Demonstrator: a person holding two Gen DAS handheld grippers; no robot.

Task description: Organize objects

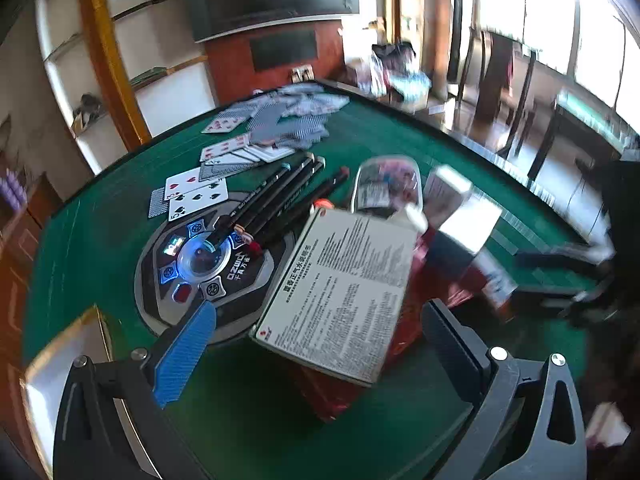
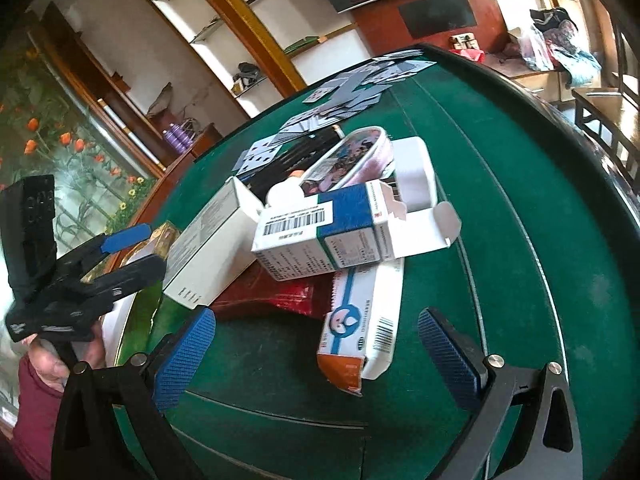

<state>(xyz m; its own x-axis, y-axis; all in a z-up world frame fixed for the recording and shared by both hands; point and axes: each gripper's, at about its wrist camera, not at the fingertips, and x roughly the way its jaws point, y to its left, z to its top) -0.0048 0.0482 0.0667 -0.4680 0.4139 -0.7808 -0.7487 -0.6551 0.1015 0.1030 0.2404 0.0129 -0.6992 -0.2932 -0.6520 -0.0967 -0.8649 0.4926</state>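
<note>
Clutter sits heaped at the centre of the green worktop: medicine boxes stacked loosely over a red packet, with an open-flapped blue-and-white box perched on top. My guess is that a careless nudge at that top box would tip the pile and slide it into the black pens and the playing cards scattered toward twelve o'clock. The orange-ended box lies nearest, at six o'clock of the heap, and it looks easy to knock off line. Both tools tilt downward over the mess. The right gripper has its fingers spread wide and empty around that near box; the left gripper is also wide, with nothing held, above a white box covered in print.
</note>
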